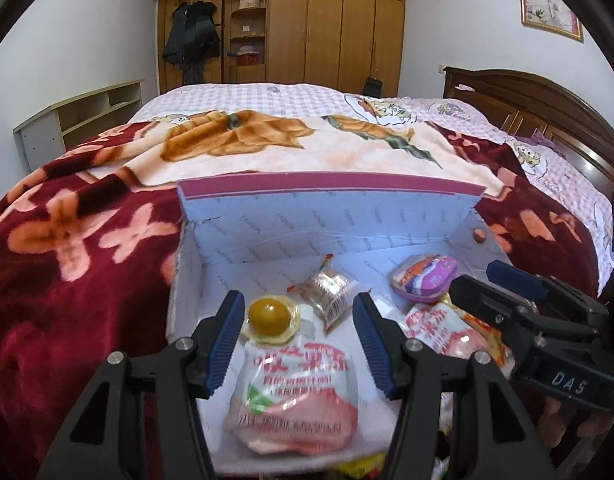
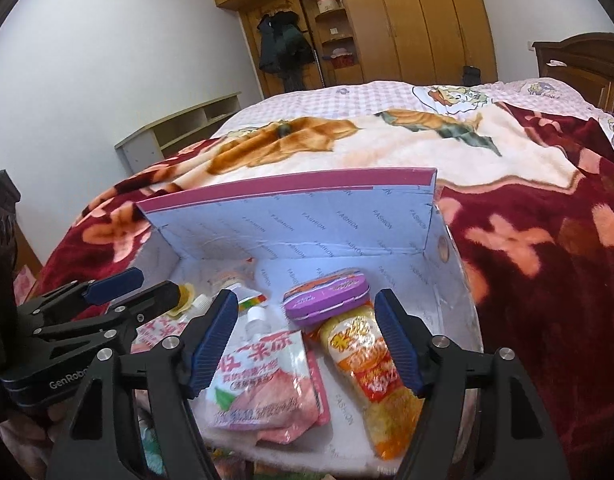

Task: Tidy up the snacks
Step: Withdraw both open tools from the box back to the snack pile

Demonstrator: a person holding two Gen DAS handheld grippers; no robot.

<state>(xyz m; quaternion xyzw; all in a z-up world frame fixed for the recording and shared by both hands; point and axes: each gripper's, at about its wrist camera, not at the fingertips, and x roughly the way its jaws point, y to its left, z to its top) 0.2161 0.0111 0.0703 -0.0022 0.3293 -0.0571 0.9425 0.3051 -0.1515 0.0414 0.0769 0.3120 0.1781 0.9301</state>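
An open white cardboard box (image 1: 327,216) with a pink rim stands on the bed and holds the snacks. In the left wrist view a pink jelly pouch (image 1: 295,392) with a yellow cap lies on the box floor under my left gripper (image 1: 299,340), which is open, its pads clear of the pouch. A small clear wrapped snack (image 1: 331,296), a purple tin (image 1: 423,280) and a second pink pouch (image 1: 439,328) lie beyond. My right gripper (image 2: 307,340) hangs open over a pink pouch (image 2: 267,384) and an orange-yellow snack bag (image 2: 371,372), holding nothing. The left gripper (image 2: 151,286) shows at its left.
The box (image 2: 291,220) rests on a dark red floral blanket (image 1: 75,272) covering the bed. A wooden wardrobe (image 1: 331,24) stands at the far wall, a low shelf unit (image 1: 79,120) at the left, and the dark headboard (image 1: 547,108) at the right.
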